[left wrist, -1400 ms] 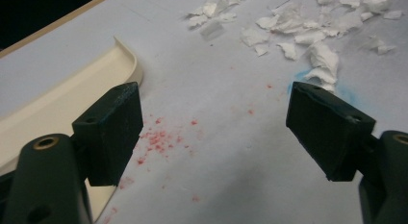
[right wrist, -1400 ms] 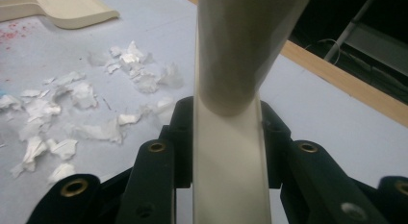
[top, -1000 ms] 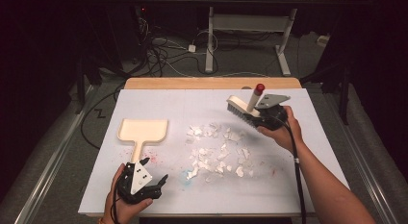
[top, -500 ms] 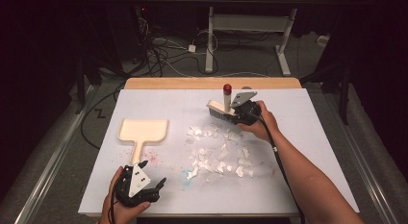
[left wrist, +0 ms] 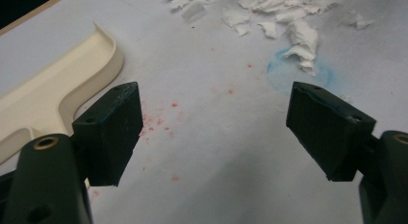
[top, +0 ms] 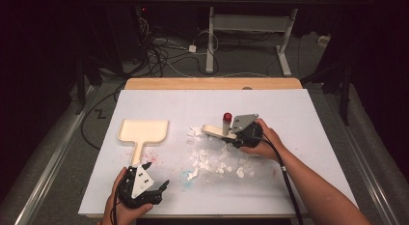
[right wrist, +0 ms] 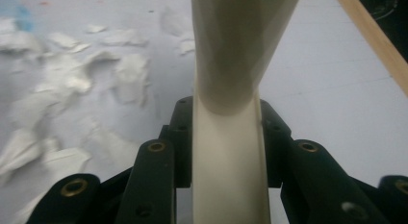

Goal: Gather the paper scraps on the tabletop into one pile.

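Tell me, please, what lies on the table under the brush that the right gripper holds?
Torn white paper scraps lie on the white table at the cream brush held by the right gripper. Whatever sits directly beneath the brush head is covered.

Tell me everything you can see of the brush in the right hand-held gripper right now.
The brush is cream-coloured and looks like plastic, with a flattened handle that widens toward the head. The right hand-held gripper is shut on the handle, its black jaws pressing both flat sides. In the high view the head points left, at the upper edge of the scattered white paper scraps on the white table cover. Whether the bristles touch the surface cannot be told. A red-tipped part stands just behind it.
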{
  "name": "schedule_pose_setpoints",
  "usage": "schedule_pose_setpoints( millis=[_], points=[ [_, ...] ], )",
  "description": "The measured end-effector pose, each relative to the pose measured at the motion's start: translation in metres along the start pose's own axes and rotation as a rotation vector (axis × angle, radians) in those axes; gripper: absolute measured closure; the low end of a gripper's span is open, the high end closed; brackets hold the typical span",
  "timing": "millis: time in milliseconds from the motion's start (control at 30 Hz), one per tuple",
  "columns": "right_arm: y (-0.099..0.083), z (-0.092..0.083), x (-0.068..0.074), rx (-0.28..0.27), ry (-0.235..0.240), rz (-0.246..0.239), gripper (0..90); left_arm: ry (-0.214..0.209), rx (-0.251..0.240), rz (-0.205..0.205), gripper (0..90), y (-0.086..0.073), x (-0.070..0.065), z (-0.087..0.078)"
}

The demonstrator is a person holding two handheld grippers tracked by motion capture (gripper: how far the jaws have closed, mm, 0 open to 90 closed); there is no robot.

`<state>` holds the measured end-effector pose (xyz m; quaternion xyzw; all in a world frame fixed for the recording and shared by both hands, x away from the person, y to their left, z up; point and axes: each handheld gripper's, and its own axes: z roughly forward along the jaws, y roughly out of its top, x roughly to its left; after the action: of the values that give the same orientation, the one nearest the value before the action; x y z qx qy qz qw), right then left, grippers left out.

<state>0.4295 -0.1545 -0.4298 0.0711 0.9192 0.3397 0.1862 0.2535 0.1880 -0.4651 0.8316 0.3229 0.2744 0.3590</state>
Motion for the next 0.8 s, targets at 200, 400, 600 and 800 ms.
schedule_pose_setpoints(
  millis=[200, 400, 600, 800],
  points=[
    [-0.006, -0.018, 0.028, -0.014, 0.033, -0.007, 67.7, 0.008, -0.006, 0.008, 19.7, 0.002, -0.001, -0.002],
    [-0.007, -0.035, 0.044, -0.039, 0.043, -0.038, 67.9, 0.012, -0.010, 0.006, 19.7, 0.002, -0.001, -0.003],
    [0.000, -0.046, 0.043, -0.043, 0.005, -0.059, 67.9, 0.014, -0.007, 0.004, 19.7, 0.003, -0.001, -0.003],
    [0.015, -0.044, 0.012, -0.071, -0.051, -0.034, 67.9, 0.014, -0.006, -0.005, 19.7, 0.002, 0.002, -0.002]
  ],
)
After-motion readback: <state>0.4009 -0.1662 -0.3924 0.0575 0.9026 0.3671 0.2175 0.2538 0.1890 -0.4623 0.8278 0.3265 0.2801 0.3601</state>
